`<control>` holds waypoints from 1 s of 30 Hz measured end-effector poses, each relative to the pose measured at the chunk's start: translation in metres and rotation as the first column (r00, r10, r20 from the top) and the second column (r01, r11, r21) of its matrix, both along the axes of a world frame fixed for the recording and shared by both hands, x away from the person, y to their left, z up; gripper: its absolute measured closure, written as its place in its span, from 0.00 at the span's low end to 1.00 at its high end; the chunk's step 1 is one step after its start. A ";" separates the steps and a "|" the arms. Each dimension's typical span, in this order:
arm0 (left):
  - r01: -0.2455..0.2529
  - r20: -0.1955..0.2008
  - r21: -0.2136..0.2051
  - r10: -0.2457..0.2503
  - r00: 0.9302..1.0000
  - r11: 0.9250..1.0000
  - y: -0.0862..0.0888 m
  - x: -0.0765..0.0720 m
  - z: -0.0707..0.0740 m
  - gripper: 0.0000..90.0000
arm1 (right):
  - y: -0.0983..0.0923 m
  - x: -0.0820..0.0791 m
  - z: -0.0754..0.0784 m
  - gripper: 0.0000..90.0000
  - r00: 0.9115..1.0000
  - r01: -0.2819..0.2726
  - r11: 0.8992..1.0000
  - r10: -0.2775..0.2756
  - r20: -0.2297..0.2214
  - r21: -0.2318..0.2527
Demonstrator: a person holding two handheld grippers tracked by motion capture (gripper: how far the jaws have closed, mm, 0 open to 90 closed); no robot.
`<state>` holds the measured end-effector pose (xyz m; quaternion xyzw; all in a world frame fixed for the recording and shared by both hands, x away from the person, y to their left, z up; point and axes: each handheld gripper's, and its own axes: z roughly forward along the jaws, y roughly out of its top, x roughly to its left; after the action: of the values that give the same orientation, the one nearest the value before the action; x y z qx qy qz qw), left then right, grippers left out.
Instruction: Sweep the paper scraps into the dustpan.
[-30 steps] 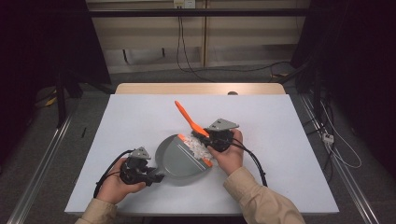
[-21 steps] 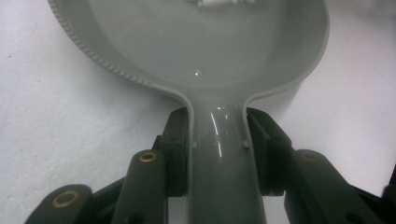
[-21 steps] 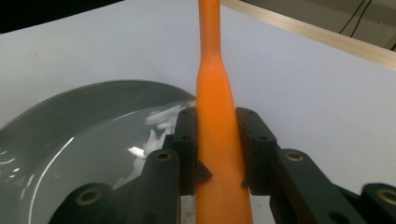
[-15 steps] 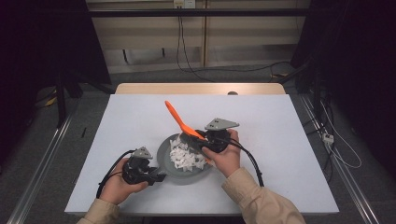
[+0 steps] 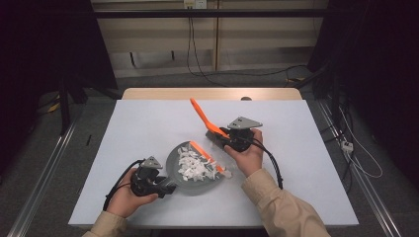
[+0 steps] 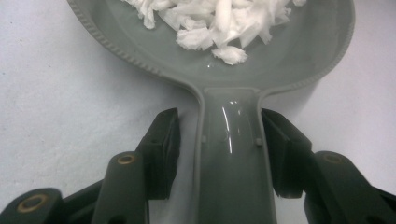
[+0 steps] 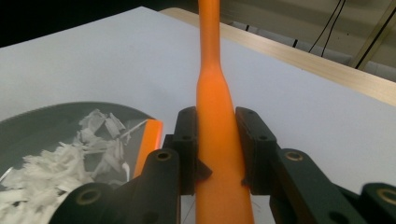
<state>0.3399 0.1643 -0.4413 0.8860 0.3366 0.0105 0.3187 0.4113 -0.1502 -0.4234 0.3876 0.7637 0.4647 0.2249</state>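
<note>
High view: grey pan (image 5: 195, 170) with white shreds (image 5: 192, 165) seen lower centre; orange spatula (image 5: 205, 118) slanted above it, clamped by right gripper (image 5: 225, 140).

Left gripper view: left gripper (image 6: 219, 154) jaws just opened, gaps visible beside pan handle (image 6: 231, 158).

Right gripper view: pads pressed on spatula handle (image 7: 215, 135).

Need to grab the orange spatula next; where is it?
High view, right of centre: the orange spatula is clamped in the right gripper, blade over the grey pan.
</note>
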 end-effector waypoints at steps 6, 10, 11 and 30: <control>0.013 -0.028 -0.009 -0.013 1.000 1.000 0.001 0.000 0.001 0.69 | -0.003 0.002 -0.005 0.79 1.000 0.001 0.999 -0.001 -0.014 -0.052; 0.035 -0.047 0.003 -0.035 0.998 0.999 0.004 0.001 0.002 0.69 | -0.005 0.002 0.000 0.73 0.997 -0.013 0.995 0.006 -0.073 -0.099; 0.040 -0.049 0.009 -0.040 0.998 0.999 0.005 0.001 0.003 0.69 | -0.005 0.002 0.001 0.72 0.996 -0.018 0.995 0.009 -0.094 -0.095; 0.066 -0.061 0.003 -0.066 0.996 0.998 0.010 -0.002 0.003 0.69 | 0.013 -0.003 0.017 0.79 0.954 -0.164 0.979 0.126 -0.273 -0.122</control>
<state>0.3380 0.1743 -0.4380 0.8973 0.3166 -0.0262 0.3064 0.4080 -0.1376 -0.4067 0.3719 0.8445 0.3683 0.1138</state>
